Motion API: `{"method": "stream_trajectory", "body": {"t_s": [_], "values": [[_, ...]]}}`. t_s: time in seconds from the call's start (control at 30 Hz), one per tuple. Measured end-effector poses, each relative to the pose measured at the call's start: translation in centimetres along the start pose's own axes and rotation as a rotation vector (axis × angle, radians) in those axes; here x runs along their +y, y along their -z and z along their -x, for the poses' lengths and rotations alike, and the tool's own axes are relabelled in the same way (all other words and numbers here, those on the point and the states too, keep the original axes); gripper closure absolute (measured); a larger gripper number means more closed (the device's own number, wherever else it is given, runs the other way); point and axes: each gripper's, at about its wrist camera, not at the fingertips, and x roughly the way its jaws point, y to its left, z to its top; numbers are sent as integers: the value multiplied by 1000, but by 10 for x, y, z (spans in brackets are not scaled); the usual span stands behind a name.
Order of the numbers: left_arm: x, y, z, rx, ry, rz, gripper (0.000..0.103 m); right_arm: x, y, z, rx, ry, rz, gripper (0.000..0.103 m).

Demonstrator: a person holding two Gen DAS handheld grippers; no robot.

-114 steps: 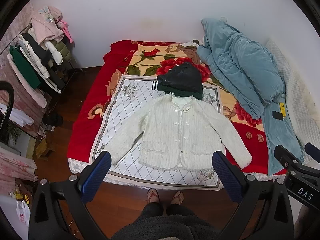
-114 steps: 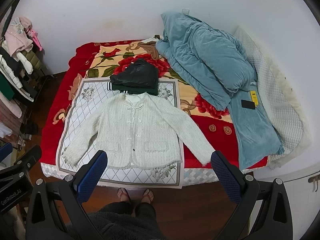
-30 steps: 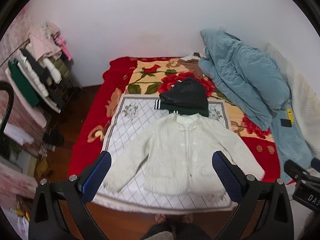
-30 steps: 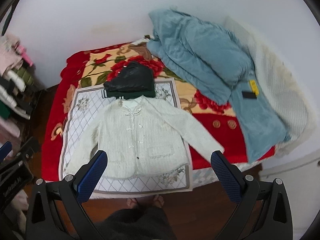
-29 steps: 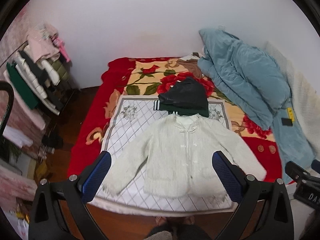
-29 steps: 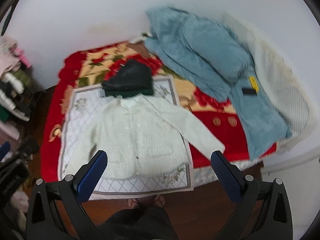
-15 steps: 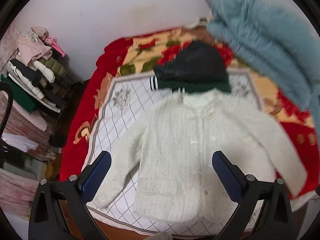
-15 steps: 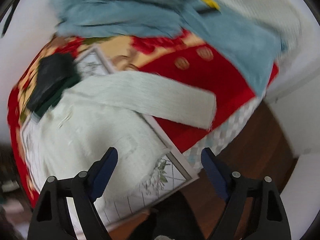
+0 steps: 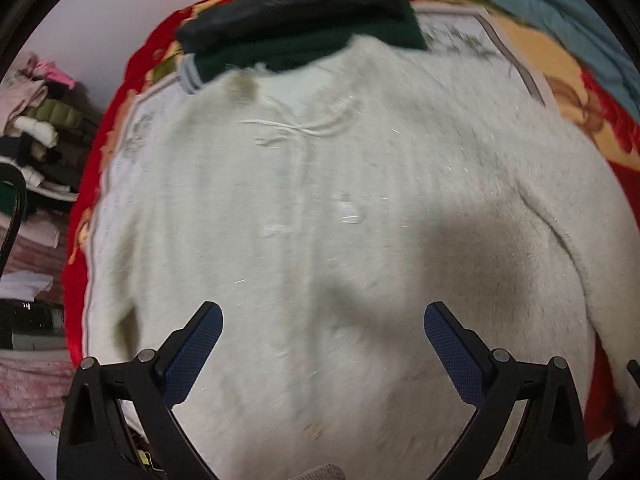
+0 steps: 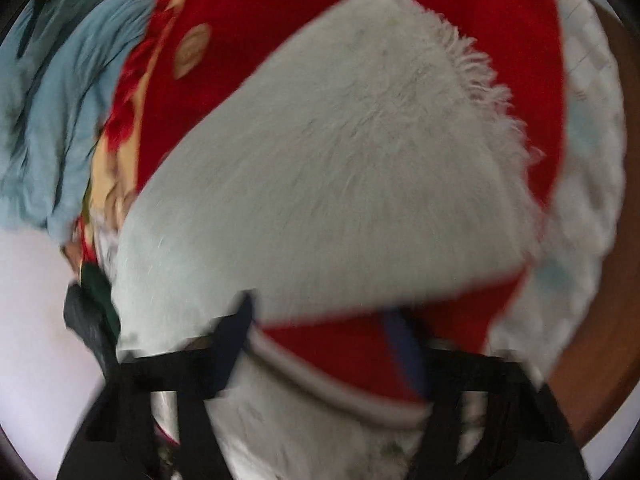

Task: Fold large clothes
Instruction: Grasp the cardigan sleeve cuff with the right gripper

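Left wrist view: the left hand-held gripper (image 9: 322, 344) hangs spread wide over one fuzzy white knit cardigan (image 9: 340, 220) lying flat on the bed; one dark folded garment (image 9: 296, 20) sits at its far collar. Right wrist view: the right hand-held gripper (image 10: 326, 344) is closing with nothing pinched, near one fringed white sleeve (image 10: 340, 152). Best to seize the cuff edge only, not the red blanket (image 10: 460, 24).
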Motion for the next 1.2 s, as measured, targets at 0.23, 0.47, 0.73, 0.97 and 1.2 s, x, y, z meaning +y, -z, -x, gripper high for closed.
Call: {"method": "stream_trajectory", "body": {"t_s": [0.23,0.47,0.73,0.97,1.2], "values": [[-43,-13,-29,8,40,-34,0,22,-13,-3,-201,-67,0,57],[-41,-30,-32,0,37,-13,0,50,-15,-12,-318,-127,-31,96],[16,-48,-34,1,13,92,0,146,22,54,-439,-154,279,96],[95,-42,-56,27,-29,200,0,272,131,64,-365,-207,708,96],[196,-18,-76,43,-88,363,0,367,316,-29,-166,-187,1151,97]]}}
